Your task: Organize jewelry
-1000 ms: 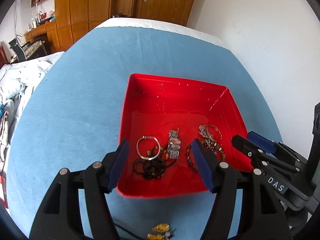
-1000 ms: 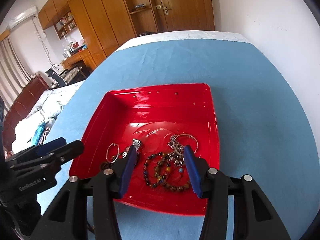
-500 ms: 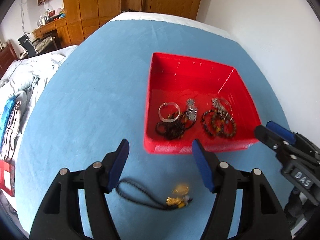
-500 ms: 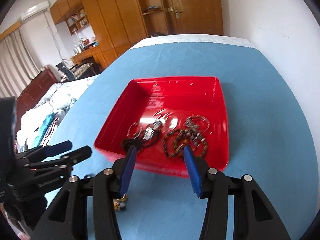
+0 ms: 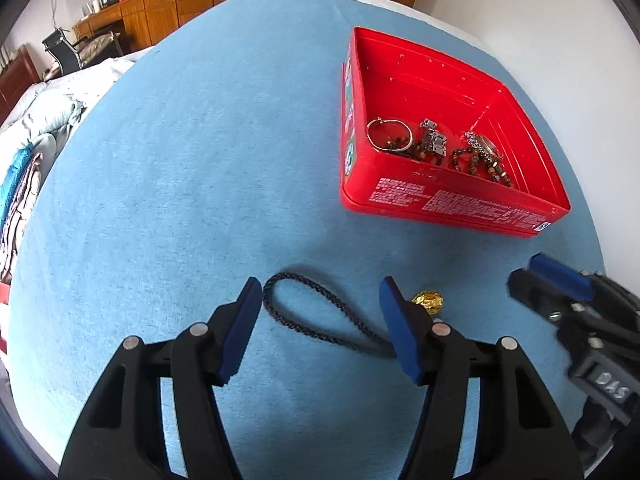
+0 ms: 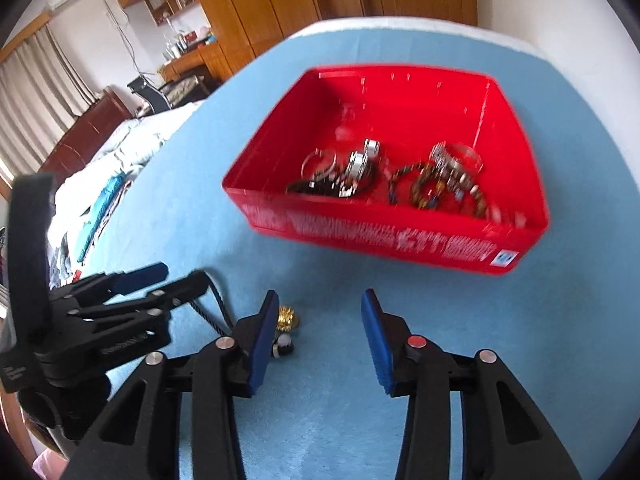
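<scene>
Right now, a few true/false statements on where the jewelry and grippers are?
1. The black cord necklace lies on the blue cloth, outside the red box. True.
2. The red box is empty. False: a silver bangle and beaded bracelets lie in it.
3. The left gripper is clamped on the cord. False: its jaws are closing, the cord loop between them, not yet pinched.
4. The right gripper holds nothing. True.
5. The gold pendant sits in the box. False: it is on the cloth.

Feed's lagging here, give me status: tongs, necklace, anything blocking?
Left tongs closing over black cord necklace, not gripping. Right tongs closing, empty, beside gold pendant. Red box ahead, nothing blocking.
</scene>
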Motion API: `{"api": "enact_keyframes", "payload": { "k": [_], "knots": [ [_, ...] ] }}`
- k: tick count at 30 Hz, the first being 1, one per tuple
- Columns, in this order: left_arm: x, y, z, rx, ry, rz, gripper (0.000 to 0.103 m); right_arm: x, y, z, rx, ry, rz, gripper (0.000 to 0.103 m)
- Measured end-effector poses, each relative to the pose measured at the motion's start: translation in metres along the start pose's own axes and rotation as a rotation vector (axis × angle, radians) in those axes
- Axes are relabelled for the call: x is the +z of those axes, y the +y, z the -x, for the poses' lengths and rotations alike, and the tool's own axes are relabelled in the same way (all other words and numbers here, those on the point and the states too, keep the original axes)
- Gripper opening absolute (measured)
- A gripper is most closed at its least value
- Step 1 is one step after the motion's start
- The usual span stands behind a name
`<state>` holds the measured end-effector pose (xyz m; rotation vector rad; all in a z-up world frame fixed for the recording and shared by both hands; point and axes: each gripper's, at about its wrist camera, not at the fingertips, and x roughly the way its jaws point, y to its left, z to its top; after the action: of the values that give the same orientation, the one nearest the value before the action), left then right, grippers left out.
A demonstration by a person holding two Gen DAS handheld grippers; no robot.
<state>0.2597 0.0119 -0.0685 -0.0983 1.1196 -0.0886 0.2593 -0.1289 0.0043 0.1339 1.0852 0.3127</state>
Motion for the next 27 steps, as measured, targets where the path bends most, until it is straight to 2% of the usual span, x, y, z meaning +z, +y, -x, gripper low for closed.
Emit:
{"api": "enact_keyframes", "payload": {
  "k": [4, 6, 7, 12, 20, 23, 25, 26, 27],
  "knots": [
    [-0.004, 0.003, 0.005, 0.020, -0.028, -0.006, 0.055, -0.006, 0.005, -0.014, 0.005, 0.033, 0.006, 0.041],
    [-0.006, 0.005, 0.005, 0.024, -0.024, -0.006, 0.043, -0.009, 0.006, -0.022, 0.014, 0.053, 0.008, 0.040],
    [-0.006, 0.005, 0.003, 0.022, -0.018, -0.006, 0.042, -0.009, 0.007, -0.026, 0.019, 0.065, 0.008, 0.040],
    [-0.006, 0.007, -0.004, 0.011, 0.002, -0.008, 0.041, -0.012, 0.012, -0.042, 0.062, 0.114, 0.004, 0.039],
    [-0.006, 0.011, -0.004, 0.009, 0.001, 0.001, 0.042, -0.013, 0.021, -0.054, 0.060, 0.141, 0.005, 0.038],
    [-0.005, 0.010, -0.004, 0.005, 0.002, -0.003, 0.042, -0.013, 0.024, -0.057, 0.051, 0.144, 0.001, 0.033],
    [-0.006, 0.009, -0.005, 0.006, 0.002, -0.003, 0.043, -0.013, 0.027, -0.059, 0.040, 0.139, 0.008, 0.027],
    [-0.006, 0.009, -0.006, 0.005, 0.003, -0.003, 0.043, -0.013, 0.028, -0.060, 0.035, 0.138, 0.010, 0.020],
    [-0.006, 0.009, -0.006, 0.004, 0.004, -0.002, 0.043, -0.011, 0.028, -0.063, 0.036, 0.137, 0.008, 0.020]
  ]
}}
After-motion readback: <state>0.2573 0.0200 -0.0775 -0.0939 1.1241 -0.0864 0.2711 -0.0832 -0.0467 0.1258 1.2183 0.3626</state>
